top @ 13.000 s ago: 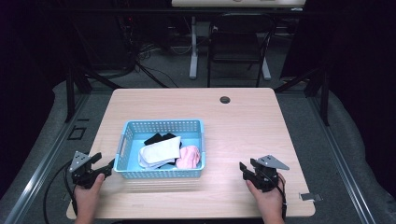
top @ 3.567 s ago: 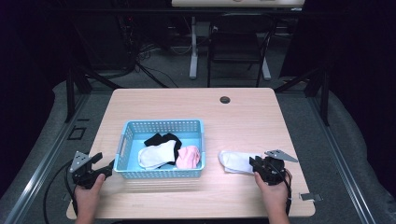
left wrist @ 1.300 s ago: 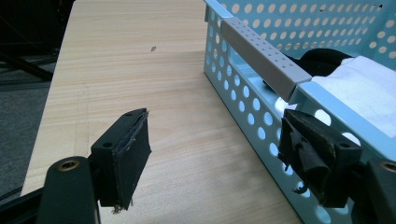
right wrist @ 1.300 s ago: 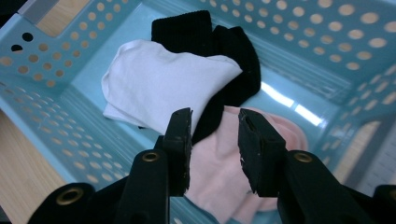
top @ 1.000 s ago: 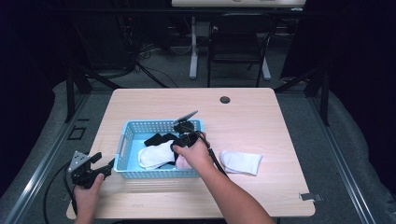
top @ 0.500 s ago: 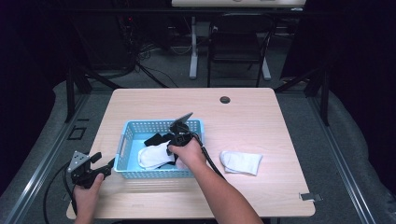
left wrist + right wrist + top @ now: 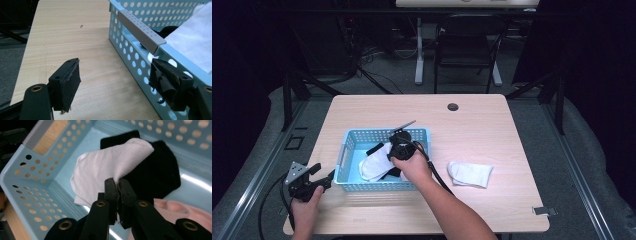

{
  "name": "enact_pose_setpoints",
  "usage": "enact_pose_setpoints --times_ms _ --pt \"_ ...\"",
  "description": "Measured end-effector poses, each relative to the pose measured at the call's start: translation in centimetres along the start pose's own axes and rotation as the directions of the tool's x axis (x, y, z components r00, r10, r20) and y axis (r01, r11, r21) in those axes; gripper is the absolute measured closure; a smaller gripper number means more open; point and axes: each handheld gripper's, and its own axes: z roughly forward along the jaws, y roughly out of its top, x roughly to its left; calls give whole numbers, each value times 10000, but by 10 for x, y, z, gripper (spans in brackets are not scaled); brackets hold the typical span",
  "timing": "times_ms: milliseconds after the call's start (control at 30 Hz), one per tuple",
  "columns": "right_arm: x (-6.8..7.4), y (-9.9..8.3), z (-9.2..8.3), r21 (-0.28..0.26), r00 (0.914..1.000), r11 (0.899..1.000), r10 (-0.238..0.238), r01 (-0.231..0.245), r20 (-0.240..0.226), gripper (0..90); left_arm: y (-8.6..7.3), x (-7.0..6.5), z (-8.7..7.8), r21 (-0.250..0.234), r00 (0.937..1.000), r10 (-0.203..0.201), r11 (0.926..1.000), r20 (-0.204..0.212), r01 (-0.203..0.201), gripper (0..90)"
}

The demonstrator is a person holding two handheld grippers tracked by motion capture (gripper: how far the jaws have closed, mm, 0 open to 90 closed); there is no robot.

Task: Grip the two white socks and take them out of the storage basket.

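White sock [image 7: 105, 172] lies in the blue basket [image 7: 354, 137], draped over a black sock [image 7: 160, 167] with a pink one [image 7: 185, 215] beside it, and the right tongs [image 7: 117, 185] are clenched on one edge of its fabric, having just been closing on it. The pinch takes only a fold near the hem, so in my judgement the cloth could slip out as it is lifted; a slow, straight pull would suit it better than a jerk. The black sock sits right under the pinched spot, and I cannot tell for certain from the right gripper view whether a bit of it is caught between the pads too; if so, it would ride up with the white one. The basket is light and perforated, so a snagged thread or a sideways drag could shift or tip it. The left tongs [image 7: 117, 82] stand released at the basket's near corner, one pad just by its wall, not gripping it, so nothing steadies it. A second white sock [image 7: 470, 173] lies flat on the worktop [image 7: 492, 125] to the right of the basket, well apart from it. The worktop is pale wood with a round cable hole [image 7: 453, 106] near its far edge; around it the room is dark, with grey carpet, a chair [image 7: 467, 52] and loose cables behind.
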Motion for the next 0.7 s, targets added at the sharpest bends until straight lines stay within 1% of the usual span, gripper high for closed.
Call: enact_pose_setpoints --times_ms 67,100,133,200,233,333,433,533,567,600,700 --pt "9 -1 -7 -227 9978 9978 -620 625 215 868 0 0 0 5 10000 14 10000 4 -14 244" --pt "13 -1 -11 -257 9938 9942 -1033 1044 403 868 0 0 0 5 10000 14 10000 4 -14 244" --pt "18 -2 -13 -372 9878 9885 -1439 1463 596 869 0 0 0 5 10000 15 10000 3 -15 245" --pt "26 -4 -20 -620 9757 9766 -2002 2060 885 869 0 0 0 11 10000 15 10000 -1 -15 244" --pt "29 -4 -24 -712 9680 9688 -2300 2376 1008 869 0 0 0 11 10000 15 10000 -1 -15 244" --pt "38 -7 -36 -1042 9553 9533 -2714 2836 1172 871 0 0 0 4 10000 -1 10000 -26 1 244" --pt "43 -9 -49 -1516 9482 9391 -2906 3083 1282 871 0 0 0 60 10000 9 10000 -38 -9 244" --pt "46 -9 -64 -1950 9450 9270 -2988 3205 1329 872 0 0 0 56 10000 26 10000 -76 -26 244" --pt "45 -9 -69 -2033 9471 9266 -2964 3164 1231 872 0 0 0 59 10000 35 10000 -77 -35 244" --pt "45 -9 -74 -2201 9476 9230 -2947 3157 1232 872 0 0 0 68 10000 35 10000 -77 -34 245" --pt "42 -10 -93 -2510 9503 9177 -2844 3080 1264 872 0 -1 0 57 10000 41 10000 -77 -41 244"
